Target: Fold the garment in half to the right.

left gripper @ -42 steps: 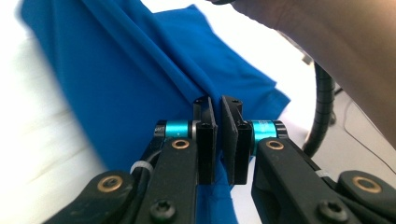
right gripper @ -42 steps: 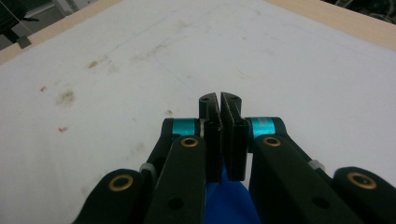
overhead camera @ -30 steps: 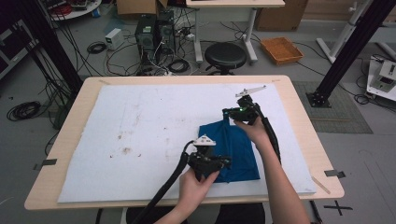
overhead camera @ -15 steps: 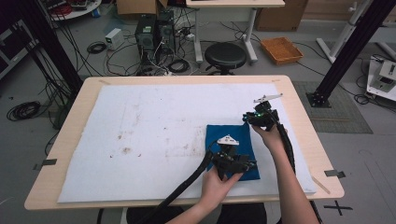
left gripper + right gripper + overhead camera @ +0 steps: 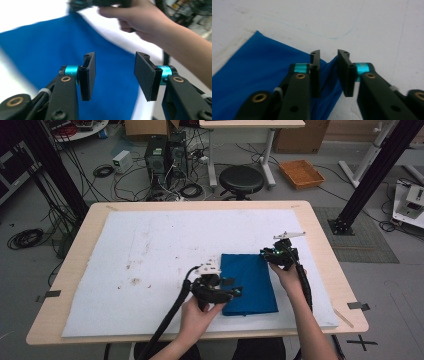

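1. Blue cloth [image 5: 248, 283]: folded into an upright rectangle, it lies flat on the white mat [image 5: 150, 250] in the right half of the table [image 5: 320, 250], nearer the front edge than the back. Its front edge stops short of the mat's front edge; its right edge leaves a strip of bare mat before the table's right edge.

2. Your left gripper [image 5: 231, 287]: it hangs over the cloth's left edge near the front left corner, pointing toward the right side of the table. In the left gripper view [image 5: 115, 75] the jaws stand well apart, and blue cloth shows through the gap below them without touching the pads. They have just been opening.

3. Your right gripper [image 5: 267, 254]: it sits at the cloth's back right corner, pointing toward the left side of the table. In the right gripper view [image 5: 328, 75] the jaws are drawn close with a narrow gap, and a raised fold of the cloth's corner [image 5: 329, 75] stands in that gap; the pads are not seen pressing on it. The jaws have just been closing.

4. Open room: the whole left half of the mat is bare apart from brownish stains [image 5: 132, 270], and a broad bare band runs along the back edge behind the cloth.

5. Tight margins: the front edge, where both your forearms cross it, and the strip right of the cloth.
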{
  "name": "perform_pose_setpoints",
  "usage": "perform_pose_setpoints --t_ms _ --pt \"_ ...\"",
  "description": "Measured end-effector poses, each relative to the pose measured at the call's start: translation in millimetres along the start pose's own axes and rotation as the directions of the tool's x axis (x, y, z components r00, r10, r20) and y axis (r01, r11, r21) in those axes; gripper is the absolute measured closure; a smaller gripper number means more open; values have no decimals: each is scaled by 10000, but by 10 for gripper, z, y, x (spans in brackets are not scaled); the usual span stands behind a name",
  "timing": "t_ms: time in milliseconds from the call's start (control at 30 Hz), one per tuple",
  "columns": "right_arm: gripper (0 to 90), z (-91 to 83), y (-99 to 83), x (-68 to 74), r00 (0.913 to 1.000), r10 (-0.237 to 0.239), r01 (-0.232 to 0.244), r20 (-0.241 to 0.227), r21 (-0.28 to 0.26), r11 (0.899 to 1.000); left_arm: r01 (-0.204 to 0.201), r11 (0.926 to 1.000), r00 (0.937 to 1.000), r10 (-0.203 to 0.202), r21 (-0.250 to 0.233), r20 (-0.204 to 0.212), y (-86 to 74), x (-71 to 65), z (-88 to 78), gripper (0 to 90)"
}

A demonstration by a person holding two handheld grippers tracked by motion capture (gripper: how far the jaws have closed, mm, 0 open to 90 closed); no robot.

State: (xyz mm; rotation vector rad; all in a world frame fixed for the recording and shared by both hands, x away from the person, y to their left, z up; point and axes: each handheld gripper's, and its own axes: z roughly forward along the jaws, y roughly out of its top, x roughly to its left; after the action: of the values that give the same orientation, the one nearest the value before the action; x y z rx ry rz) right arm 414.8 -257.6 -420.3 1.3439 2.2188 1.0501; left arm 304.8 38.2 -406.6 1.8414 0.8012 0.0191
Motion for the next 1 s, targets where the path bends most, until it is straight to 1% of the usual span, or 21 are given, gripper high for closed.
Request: perform_pose_setpoints --t_ms 67,167,267,300,333,367,400,433,500,533,567,600,667,700,767,867,900,933,967,1000 --pt "898 20 -12 -24 9998 58 -58 191 -24 10000 156 9998 9994 -160 -114 -311 -22 107 -133 519" --pt "899 0 -45 -90 9990 244 -235 385 -224 9995 213 9995 9973 -228 -218 -691 -57 232 -305 519" --pt "891 -31 -87 -125 9971 458 -435 610 -377 9983 348 9988 9951 -378 -336 -918 -102 334 -441 519" --pt "834 -42 -102 -133 9964 545 -515 643 -477 9975 402 9986 9942 -436 -357 -983 -118 361 -479 519" --pt "821 -56 -113 -136 9952 647 -608 735 -545 9967 437 9984 9931 -475 -371 -1069 -133 384 -516 519" --pt "775 -72 -124 -141 9950 686 -642 719 -619 9960 418 9984 9925 -459 -379 -1133 -145 411 -553 519" --pt "701 -97 -137 -140 9943 751 -699 755 -683 9952 409 9984 9919 -453 -389 -1191 -155 435 -589 519" --pt "662 -130 -149 -132 9927 924 -872 781 -679 9939 396 9986 9910 -438 -362 -1261 -162 454 -630 519" --pt "662 -241 -198 -94 9933 945 -894 657 -772 9930 301 9986 9893 -358 -424 -1416 -177 483 -717 519" --pt "658 -315 -238 -63 9943 875 -820 610 -873 9928 247 9986 9876 -315 -457 -1535 -188 500 -778 519" --pt "655 -424 -305 -10 9952 918 -879 345 -1013 9910 209 9987 9868 -281 -470 -1593 -196 511 -815 519" --pt "649 -492 -355 28 9954 943 -923 148 -1047 9902 208 9986 9851 -289 -493 -1693 -209 525 -867 519" --pt "641 -682 -524 150 9952 921 -951 -317 -1151 9888 239 9981 9834 -337 -573 -1783 -243 549 -970 519" --pt "639 -765 -624 213 9957 811 -859 -457 -1149 9897 248 9977 9826 -361 -637 -1823 -263 557 -1015 519" --pt "631 -906 -828 327 9920 922 -1009 -865 -1013 9897 273 9974 9807 -397 -669 -1915 -300 571 -1098 519" --pt "622 -1015 -1075 452 9840 1222 -1322 -1298 -717 9886 365 9961 9803 -512 -800 -1905 -343 583 -1180 518" --pt "622 -1027 -1132 485 9807 1376 -1477 -1388 -649 9869 370 9958 9804 -525 -842 -1899 -353 584 -1198 518" --pt "635 -1024 -1169 504 9786 1391 -1493 -1514 -584 9871 384 9956 9802 -542 -857 -1903 -358 583 -1209 517" --pt "666 -1015 -1193 526 9785 1373 -1462 -1538 -476 9881 401 9954 9802 -561 -868 -1901 -361 581 -1216 517" --pt "738 -1002 -1210 543 9803 1282 -1352 -1503 -369 9901 376 9957 9799 -534 -851 -1924 -362 578 -1225 514"
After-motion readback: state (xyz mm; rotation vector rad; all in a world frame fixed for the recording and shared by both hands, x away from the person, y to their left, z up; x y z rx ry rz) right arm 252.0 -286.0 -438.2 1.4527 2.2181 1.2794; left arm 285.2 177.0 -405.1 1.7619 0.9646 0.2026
